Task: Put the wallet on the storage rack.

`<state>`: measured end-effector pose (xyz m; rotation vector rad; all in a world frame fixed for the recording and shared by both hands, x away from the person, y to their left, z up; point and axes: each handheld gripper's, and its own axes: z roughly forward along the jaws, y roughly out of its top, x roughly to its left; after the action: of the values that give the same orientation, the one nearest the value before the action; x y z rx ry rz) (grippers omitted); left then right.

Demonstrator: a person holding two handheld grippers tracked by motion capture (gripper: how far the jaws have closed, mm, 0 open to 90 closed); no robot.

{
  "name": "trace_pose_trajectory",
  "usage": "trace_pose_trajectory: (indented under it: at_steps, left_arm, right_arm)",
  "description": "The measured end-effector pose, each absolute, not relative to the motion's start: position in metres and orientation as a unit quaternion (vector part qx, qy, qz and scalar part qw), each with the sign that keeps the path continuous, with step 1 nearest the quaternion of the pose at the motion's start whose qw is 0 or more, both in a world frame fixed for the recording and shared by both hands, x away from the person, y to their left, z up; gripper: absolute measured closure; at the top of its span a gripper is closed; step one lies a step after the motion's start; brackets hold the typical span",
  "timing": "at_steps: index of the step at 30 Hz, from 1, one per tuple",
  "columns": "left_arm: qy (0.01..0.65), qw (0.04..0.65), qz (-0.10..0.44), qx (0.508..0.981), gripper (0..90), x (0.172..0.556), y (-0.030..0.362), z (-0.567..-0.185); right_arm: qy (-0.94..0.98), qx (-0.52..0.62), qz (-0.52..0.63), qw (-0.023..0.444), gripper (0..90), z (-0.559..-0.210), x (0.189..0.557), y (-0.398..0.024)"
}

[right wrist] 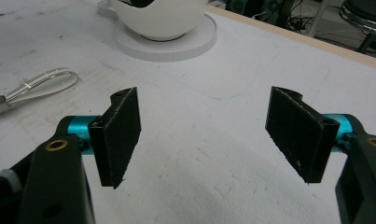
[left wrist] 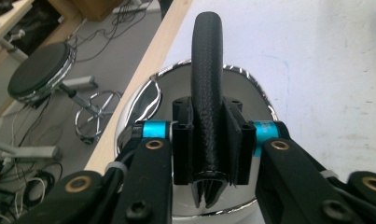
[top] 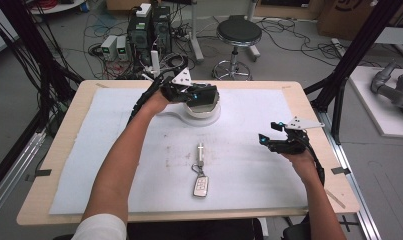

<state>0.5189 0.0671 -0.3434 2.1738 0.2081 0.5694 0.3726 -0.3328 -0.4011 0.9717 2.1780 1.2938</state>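
high view: overhead, facing forward | tongs views: close, low | shared: probably white kettle base (right wrist: 164, 44)

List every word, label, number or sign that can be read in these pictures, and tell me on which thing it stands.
None can be read.
Car key: its buttons may bear marks, too small to tell.
Cardboard box, far right on the floor: a dark mark, cut off and blurred, not readable.
Computer towers: no legible label.
Kettle lid and its black handle: no text on them.
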Motion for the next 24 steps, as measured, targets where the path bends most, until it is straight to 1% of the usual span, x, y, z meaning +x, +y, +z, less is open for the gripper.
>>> trace_pose_trajectory:
  at_steps: [1, 3, 4, 7, 9, 11, 12, 14, 17, 24]
  left_arm:
    - [0.101, 0.434, 0.227, 0.866, 66.6, 0.520, 0.068, -0.345]
    - [0.136, 0.448, 0.218, 0.856, 51.6, 0.520, 0.071, -0.346]
    - [0.141, 0.453, 0.213, 0.854, 44.2, 0.520, 0.072, -0.345]
    - [0.155, 0.467, 0.202, 0.847, 42.8, 0.513, 0.078, -0.343]
    - [0.163, 0.478, 0.199, 0.840, 37.9, 0.509, 0.082, -0.341]
    - [0.178, 0.496, 0.199, 0.827, 36.3, 0.500, 0.089, -0.338]
    - [0.179, 0.499, 0.202, 0.824, 33.9, 0.497, 0.091, -0.337]
    - [0.181, 0.500, 0.212, 0.820, 33.5, 0.485, 0.098, -0.336]
    - [0.203, 0.515, 0.214, 0.805, 31.8, 0.468, 0.108, -0.335]
    - [0.253, 0.536, 0.227, 0.773, 24.5, 0.440, 0.135, -0.340]
  right_arm:
    - [0.784, 0.351, 0.466, 0.212, 27.0, -0.401, 0.372, -0.333]
    - [0.783, 0.352, 0.467, 0.211, 26.9, -0.401, 0.372, -0.333]
    - [0.782, 0.352, 0.468, 0.213, 27.0, -0.401, 0.371, -0.334]
    - [0.782, 0.354, 0.467, 0.213, 26.9, -0.401, 0.371, -0.334]
    - [0.782, 0.354, 0.467, 0.213, 26.9, -0.401, 0.370, -0.334]
    - [0.781, 0.356, 0.466, 0.214, 26.9, -0.401, 0.370, -0.335]
    - [0.781, 0.358, 0.466, 0.213, 26.9, -0.401, 0.370, -0.336]
    - [0.781, 0.360, 0.463, 0.212, 26.8, -0.401, 0.369, -0.336]
    - [0.783, 0.362, 0.459, 0.214, 26.1, -0.402, 0.369, -0.336]
    - [0.777, 0.386, 0.445, 0.223, 23.5, -0.403, 0.370, -0.337]
